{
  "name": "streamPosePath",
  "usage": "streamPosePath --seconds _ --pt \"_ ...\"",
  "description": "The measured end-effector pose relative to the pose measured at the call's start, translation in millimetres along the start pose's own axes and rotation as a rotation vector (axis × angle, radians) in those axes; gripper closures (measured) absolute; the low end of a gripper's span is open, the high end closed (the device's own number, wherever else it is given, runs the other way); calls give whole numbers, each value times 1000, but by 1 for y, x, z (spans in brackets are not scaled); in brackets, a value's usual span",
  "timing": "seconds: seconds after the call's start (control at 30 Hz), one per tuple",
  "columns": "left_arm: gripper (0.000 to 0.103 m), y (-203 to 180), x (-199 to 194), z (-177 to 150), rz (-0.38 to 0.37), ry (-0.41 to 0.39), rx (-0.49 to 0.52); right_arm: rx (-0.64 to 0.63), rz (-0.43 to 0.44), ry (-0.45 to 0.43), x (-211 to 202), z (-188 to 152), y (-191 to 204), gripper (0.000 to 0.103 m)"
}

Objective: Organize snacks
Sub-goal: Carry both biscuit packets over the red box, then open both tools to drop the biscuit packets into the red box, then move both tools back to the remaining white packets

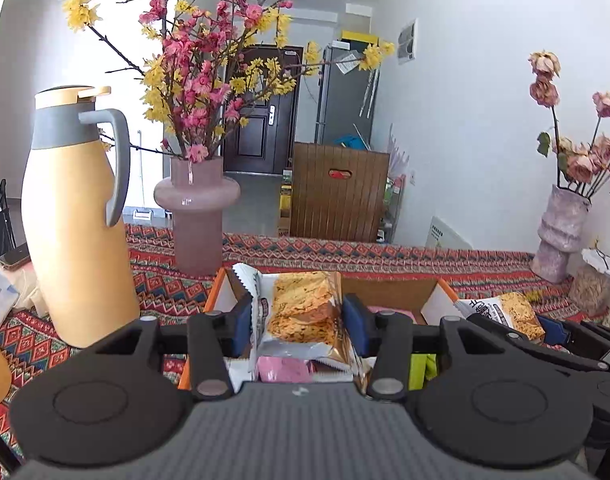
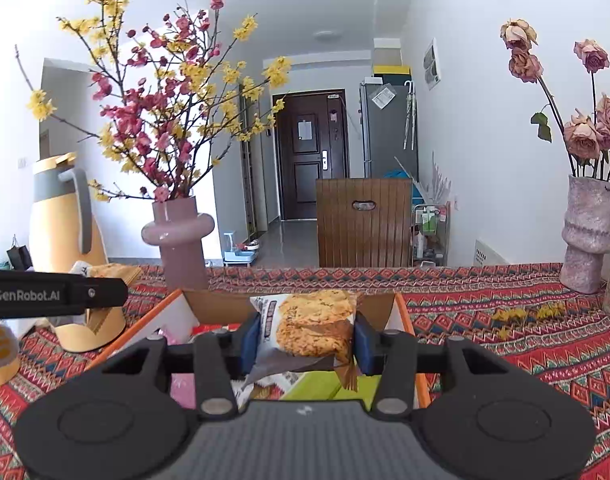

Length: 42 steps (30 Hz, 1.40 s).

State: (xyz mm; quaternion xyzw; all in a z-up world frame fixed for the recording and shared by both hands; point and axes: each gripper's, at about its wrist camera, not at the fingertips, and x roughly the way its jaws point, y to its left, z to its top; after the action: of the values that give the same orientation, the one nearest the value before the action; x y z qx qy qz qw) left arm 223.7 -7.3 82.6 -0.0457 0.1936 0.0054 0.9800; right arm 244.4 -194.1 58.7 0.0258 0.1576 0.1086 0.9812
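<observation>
My left gripper (image 1: 299, 320) is shut on a cracker snack packet (image 1: 301, 312) and holds it over an orange-edged cardboard box (image 1: 385, 290). The box holds pink (image 1: 283, 370) and green (image 1: 421, 368) packets. My right gripper (image 2: 307, 340) is shut on a second cracker snack packet (image 2: 313, 326) above the same box (image 2: 217, 306), with pink (image 2: 181, 392) and green (image 2: 325, 386) packets below. The right gripper and its packet (image 1: 513, 314) also show at the right of the left wrist view. The left gripper's arm (image 2: 53, 294) shows at the left of the right wrist view.
A yellow thermos jug (image 1: 77, 216) stands left of the box. A pink vase with blossom branches (image 1: 197, 216) stands behind it. A textured vase with dried roses (image 1: 559, 236) is at the far right. A patterned red cloth (image 2: 505, 320) covers the table.
</observation>
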Motion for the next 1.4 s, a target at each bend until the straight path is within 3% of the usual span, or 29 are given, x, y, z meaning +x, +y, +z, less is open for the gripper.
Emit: streamPosePath --seconds 0.43,0.8,0.9,0.93,1.03,1.07,1.4 --pt "55 7 58 -20 46 -31 -31 -2 -41 27 57 -18 0 57" --pt "52 15 65 -29 30 -27 -35 -4 -48 77 68 -30 -1 53" --pt "36 18 61 -28 32 -42 -50 4 -58 65 63 -29 -3 43" --pt "23 19 59 -28 34 -52 -52 11 -55 61 62 -29 -5 38" --pt "4 18 51 -28 49 -86 -57 32 -65 38 56 -27 -7 6" --pt "0 18 49 -28 53 -95 -61 36 -70 26 53 -27 -8 1" --pt "0 20 41 -24 60 -105 -88 52 -69 11 46 -25 -12 0"
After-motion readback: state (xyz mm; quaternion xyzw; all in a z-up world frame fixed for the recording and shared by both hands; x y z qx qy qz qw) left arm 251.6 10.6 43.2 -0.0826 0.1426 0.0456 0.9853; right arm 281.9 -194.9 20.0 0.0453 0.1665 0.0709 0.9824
